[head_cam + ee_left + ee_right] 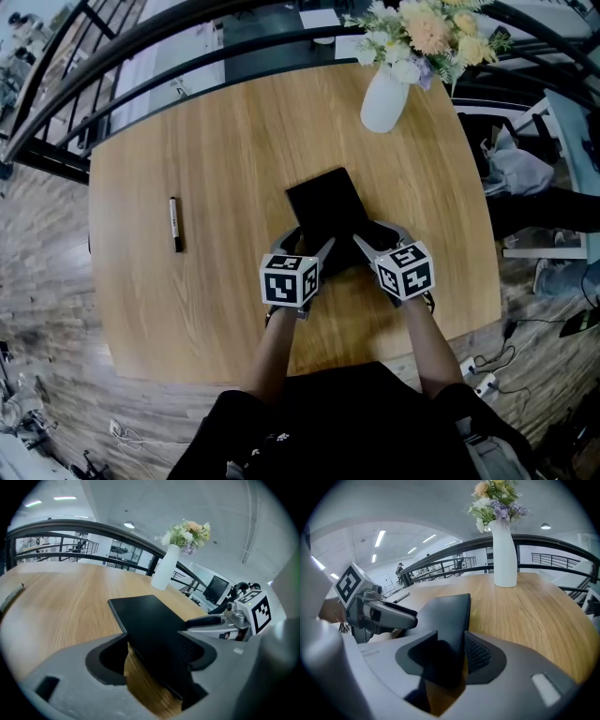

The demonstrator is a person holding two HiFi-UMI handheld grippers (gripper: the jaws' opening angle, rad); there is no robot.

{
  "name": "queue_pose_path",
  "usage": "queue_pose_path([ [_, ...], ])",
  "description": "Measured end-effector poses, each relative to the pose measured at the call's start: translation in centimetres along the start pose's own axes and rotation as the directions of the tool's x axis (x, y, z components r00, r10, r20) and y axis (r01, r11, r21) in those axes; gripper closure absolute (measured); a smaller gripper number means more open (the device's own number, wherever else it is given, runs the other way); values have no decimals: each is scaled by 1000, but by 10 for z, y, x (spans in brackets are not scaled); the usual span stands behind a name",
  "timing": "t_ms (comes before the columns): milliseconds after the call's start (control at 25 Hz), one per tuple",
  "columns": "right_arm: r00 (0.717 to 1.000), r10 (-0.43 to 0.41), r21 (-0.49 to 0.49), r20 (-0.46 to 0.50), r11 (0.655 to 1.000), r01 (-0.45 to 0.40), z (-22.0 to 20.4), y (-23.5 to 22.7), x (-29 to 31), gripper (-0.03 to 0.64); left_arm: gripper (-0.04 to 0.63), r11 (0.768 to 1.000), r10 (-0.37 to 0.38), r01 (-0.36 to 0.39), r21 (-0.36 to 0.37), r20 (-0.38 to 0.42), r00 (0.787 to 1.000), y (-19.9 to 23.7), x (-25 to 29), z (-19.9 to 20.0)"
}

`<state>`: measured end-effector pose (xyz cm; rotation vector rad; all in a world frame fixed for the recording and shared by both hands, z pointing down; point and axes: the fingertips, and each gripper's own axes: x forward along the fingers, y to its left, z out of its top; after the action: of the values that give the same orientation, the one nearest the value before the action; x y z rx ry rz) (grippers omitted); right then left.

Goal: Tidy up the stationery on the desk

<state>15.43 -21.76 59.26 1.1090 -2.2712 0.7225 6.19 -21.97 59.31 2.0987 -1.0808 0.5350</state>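
A flat black notebook (326,214) is at the middle of the round wooden desk (225,141), with both grippers on its near end. My left gripper (305,247) is shut on its near left corner. My right gripper (375,236) is shut on its near right corner. In the left gripper view the notebook (150,625) runs tilted between the jaws, its near end raised off the wood. In the right gripper view the notebook (445,618) stands almost on edge against the ribbed right pad (480,654). A black and white marker (174,224) lies alone at the desk's left.
A white vase of flowers (384,98) stands at the far right of the desk, beyond the notebook. A dark curved railing (141,47) runs behind the desk. Cables and a power strip (478,375) lie on the floor at the right.
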Motion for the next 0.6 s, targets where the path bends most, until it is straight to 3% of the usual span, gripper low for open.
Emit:
queue_pose_path([
  [600, 997, 65, -26, -38, 997, -66, -17, 53, 5, 445, 291, 998, 57, -56, -34, 19, 998, 25, -37, -23],
])
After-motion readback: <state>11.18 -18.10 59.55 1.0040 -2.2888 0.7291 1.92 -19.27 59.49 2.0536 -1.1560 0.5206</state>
